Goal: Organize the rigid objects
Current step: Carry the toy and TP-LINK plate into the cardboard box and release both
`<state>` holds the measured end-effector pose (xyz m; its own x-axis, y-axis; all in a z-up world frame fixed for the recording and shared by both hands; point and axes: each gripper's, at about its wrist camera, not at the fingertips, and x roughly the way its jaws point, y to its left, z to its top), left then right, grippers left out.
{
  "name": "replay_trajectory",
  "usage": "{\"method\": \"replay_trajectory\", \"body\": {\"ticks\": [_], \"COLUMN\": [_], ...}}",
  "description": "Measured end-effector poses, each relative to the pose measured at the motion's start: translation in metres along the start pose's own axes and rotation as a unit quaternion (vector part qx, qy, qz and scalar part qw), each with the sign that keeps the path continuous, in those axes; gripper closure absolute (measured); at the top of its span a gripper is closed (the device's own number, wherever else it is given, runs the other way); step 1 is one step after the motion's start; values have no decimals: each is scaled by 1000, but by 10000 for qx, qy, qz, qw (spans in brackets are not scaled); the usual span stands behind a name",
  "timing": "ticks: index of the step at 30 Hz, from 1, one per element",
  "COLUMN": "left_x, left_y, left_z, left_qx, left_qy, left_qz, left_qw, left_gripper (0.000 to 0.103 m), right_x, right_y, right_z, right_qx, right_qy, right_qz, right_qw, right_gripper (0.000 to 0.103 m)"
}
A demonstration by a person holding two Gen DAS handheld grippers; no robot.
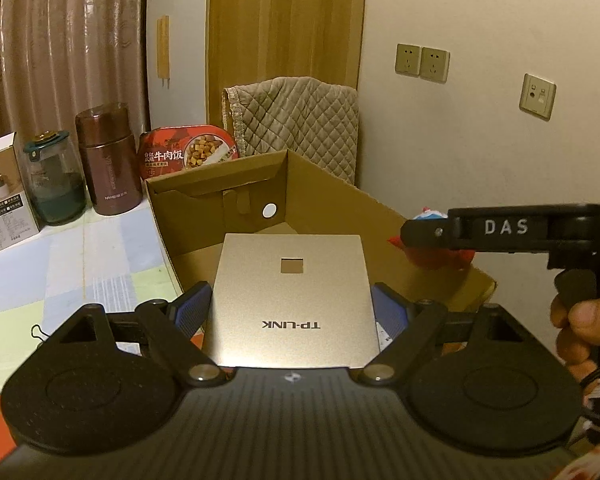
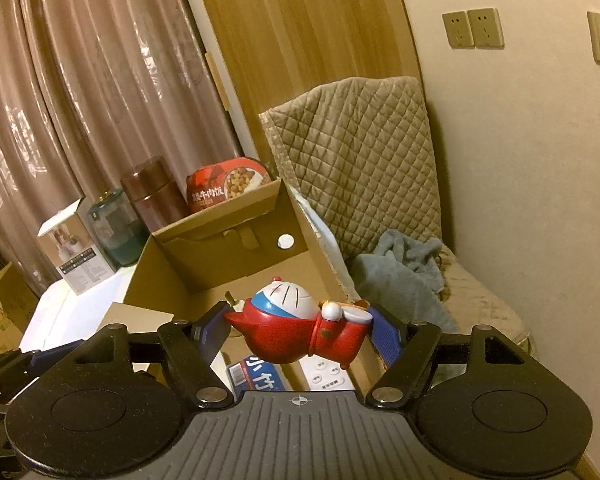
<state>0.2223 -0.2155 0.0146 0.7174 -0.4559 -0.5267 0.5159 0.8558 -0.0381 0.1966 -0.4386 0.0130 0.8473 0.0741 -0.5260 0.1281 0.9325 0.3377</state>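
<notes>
A flat gold TP-LINK box (image 1: pixel 292 304) sits between the blue pads of my left gripper (image 1: pixel 291 292), which is shut on it. It hangs over the near end of an open cardboard carton (image 1: pixel 220 184). My right gripper (image 2: pixel 300 316) is shut on a cat figurine in a red suit (image 2: pixel 296 328), lying on its side above the same carton (image 2: pixel 172 256). In the left wrist view the right gripper (image 1: pixel 480 232) reaches in from the right with the red figurine (image 1: pixel 436 260) over the carton's right wall. A blue packet (image 2: pixel 256 372) and a white power strip (image 2: pixel 328 372) lie in the carton.
Behind the carton stand a red meal tub (image 1: pixel 188 152), a brown thermos (image 1: pixel 110 164), a glass jar (image 1: pixel 54 184) and a white product box (image 1: pixel 2 196). A quilted chair back (image 1: pixel 300 120) and a grey-blue towel (image 2: pixel 404 276) are to the right, by the wall.
</notes>
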Motion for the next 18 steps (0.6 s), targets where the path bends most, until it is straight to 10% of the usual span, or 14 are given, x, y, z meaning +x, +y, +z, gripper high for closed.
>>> {"method": "replay_trajectory", "body": {"ticks": [18], "left_x": [-30], "left_y": [33], "left_z": [-10], "left_qx": [-430], "left_qy": [-180], "left_qz": [346], "left_qw": [9983], "left_gripper": [20], "right_x": [5], "right_y": [12], "right_z": [-4], "right_qx": [-231], "right_qy": [245], "right_qz": [141], "right_qw": [9993], "right_gripper": [33]}}
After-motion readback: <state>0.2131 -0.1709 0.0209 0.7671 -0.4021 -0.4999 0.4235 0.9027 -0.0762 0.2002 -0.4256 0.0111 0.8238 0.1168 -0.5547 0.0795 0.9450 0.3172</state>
